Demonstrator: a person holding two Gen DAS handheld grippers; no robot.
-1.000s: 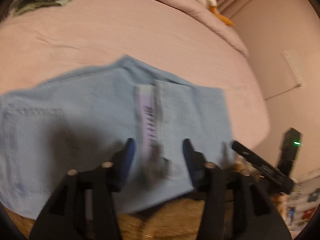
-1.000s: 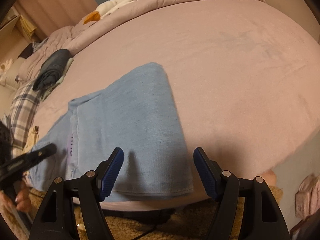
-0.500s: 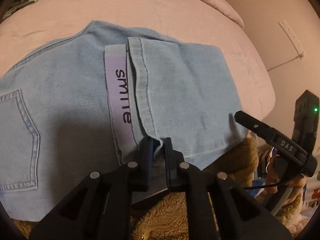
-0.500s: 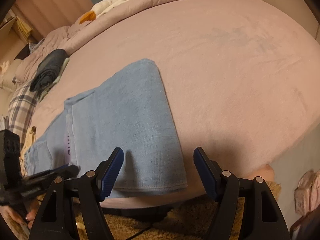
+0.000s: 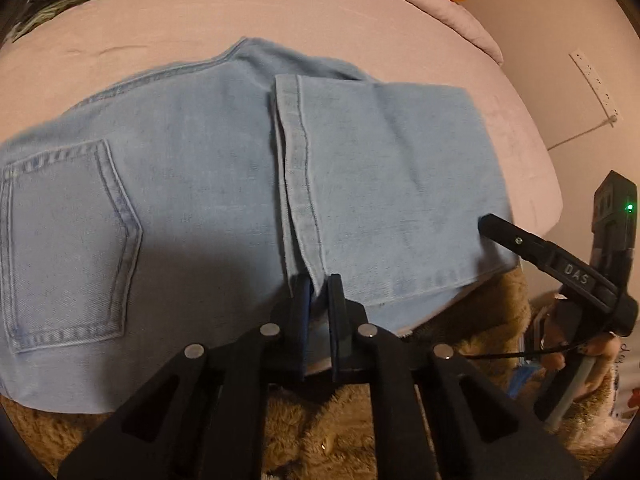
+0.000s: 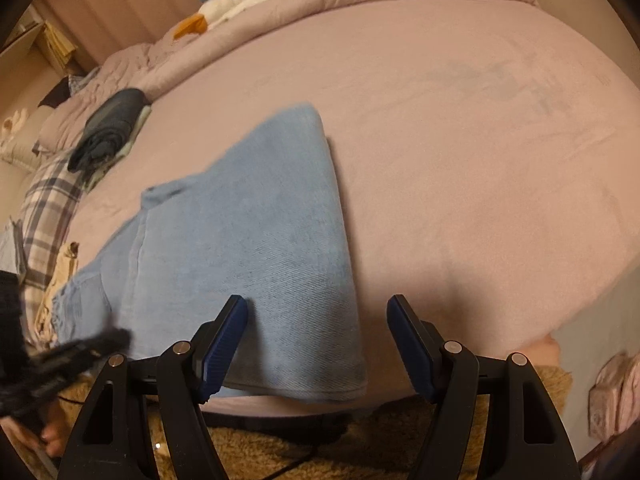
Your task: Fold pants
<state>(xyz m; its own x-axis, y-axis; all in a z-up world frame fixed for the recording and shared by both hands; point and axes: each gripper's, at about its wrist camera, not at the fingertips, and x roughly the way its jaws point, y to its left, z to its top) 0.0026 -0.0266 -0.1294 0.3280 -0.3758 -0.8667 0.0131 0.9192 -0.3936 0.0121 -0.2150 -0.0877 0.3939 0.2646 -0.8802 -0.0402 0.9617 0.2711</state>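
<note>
Light blue jeans (image 5: pixel 192 184) lie on the pink bed, their legs folded back over the seat so the hem edge (image 5: pixel 298 168) runs across the middle. A back pocket (image 5: pixel 64 240) shows at the left. My left gripper (image 5: pixel 318 296) is shut on the near corner of the folded hem at the bed's front edge. In the right wrist view the jeans (image 6: pixel 256 248) lie as a folded slab, and my right gripper (image 6: pixel 318 344) is open above their near right corner, holding nothing. The right gripper also shows in the left wrist view (image 5: pixel 532 248) at the right.
The pink bed (image 6: pixel 480 160) stretches far beyond the jeans. A dark folded garment (image 6: pixel 108 132) and a plaid cloth (image 6: pixel 44 216) lie at the far left. A white and orange plush (image 6: pixel 240 4) sits by the rolled duvet. A brown shaggy rug (image 5: pixel 460 320) lies below the bed edge.
My left gripper closed on the hem corner and drew it left, covering the purple label. The right gripper stayed open and moved slightly closer to the jeans.
</note>
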